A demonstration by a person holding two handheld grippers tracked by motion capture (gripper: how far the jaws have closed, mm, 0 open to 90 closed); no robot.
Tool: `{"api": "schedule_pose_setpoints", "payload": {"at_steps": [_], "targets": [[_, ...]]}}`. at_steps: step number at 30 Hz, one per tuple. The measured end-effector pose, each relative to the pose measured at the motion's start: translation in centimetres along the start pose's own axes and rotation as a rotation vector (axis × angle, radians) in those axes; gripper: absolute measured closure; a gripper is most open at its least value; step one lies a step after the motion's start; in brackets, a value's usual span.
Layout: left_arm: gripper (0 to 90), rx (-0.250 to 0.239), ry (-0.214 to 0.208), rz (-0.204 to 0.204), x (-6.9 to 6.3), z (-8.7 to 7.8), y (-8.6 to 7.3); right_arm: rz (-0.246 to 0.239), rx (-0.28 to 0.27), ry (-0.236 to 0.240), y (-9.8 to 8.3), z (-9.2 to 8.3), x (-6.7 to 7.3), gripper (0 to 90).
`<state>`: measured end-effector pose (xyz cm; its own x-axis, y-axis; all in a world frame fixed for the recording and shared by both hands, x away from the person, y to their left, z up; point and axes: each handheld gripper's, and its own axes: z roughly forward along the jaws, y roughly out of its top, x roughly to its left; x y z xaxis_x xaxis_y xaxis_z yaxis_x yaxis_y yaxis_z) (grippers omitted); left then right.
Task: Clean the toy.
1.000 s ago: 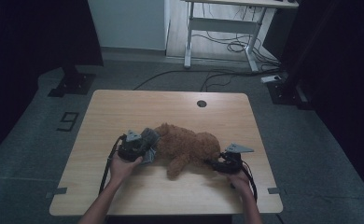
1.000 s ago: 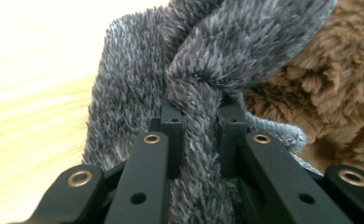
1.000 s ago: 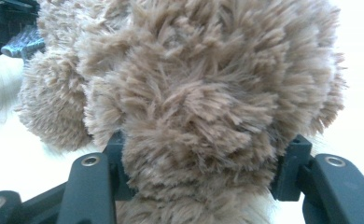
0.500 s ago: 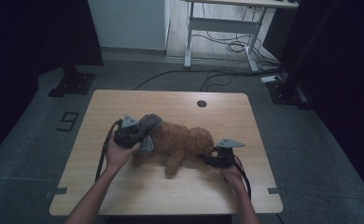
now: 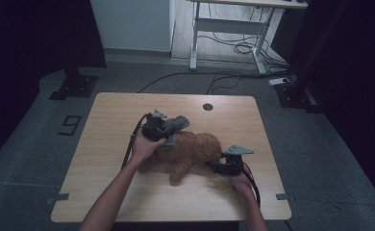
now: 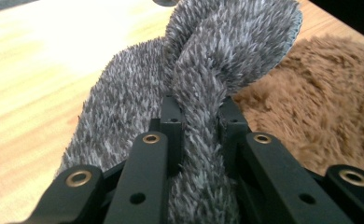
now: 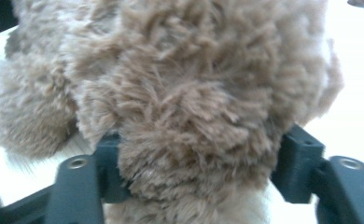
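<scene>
A brown plush toy [image 5: 195, 150] [image 7: 189, 84] lies on its side on the wooden table [image 5: 106, 125]. A grey fuzzy cloth [image 5: 178, 123] [image 6: 227, 51] drapes over the toy's left end. My left gripper [image 5: 165, 127] [image 6: 199, 105] is shut on a fold of this cloth and holds it raised above the toy [image 6: 320, 93]. My right gripper [image 5: 218, 166] [image 7: 196, 154] sits at the toy's right end. Its jaws have just been opening, and a thick tuft of brown fur still bulges between the two pads and touches both.
A round cable hole [image 5: 207, 106] sits near the table's far edge. Black cables trail from both grippers along the forearms. Beyond the table stand a white desk frame [image 5: 226, 29] with floor cables and dark stands at both sides.
My left hand has lifted and moved toward the far side of the table, drawing the grey cloth up off the toy. The right hand has stayed at the toy's right end.
</scene>
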<state>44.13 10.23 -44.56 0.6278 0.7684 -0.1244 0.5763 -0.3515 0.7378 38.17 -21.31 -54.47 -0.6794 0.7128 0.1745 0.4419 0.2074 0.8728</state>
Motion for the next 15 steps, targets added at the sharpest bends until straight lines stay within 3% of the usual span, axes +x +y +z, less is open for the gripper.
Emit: {"api": "schedule_pose_setpoints", "payload": {"at_steps": [4, 6, 11, 15], "targets": [[77.0, -0.017, 0.004, 0.021, -0.7, -0.7, -1.7, 0.079, 0.02, -0.021, -0.1, -0.6, 0.1, 22.3], [77.1, -0.032, 0.007, 0.04, -1.3, -1.0, -2.7, 0.116, 0.021, -0.004, -0.2, -1.3, -0.2, 19.3], [77.2, -0.074, -0.005, 0.055, -2.5, -1.7, -4.6, 0.189, -0.098, 0.04, 0.7, -4.0, -0.7, 13.4], [77.2, -0.104, -0.014, 0.072, -3.5, -2.3, -6.1, 0.188, -0.122, 0.029, 2.0, -4.3, -0.3, 11.9]]}}
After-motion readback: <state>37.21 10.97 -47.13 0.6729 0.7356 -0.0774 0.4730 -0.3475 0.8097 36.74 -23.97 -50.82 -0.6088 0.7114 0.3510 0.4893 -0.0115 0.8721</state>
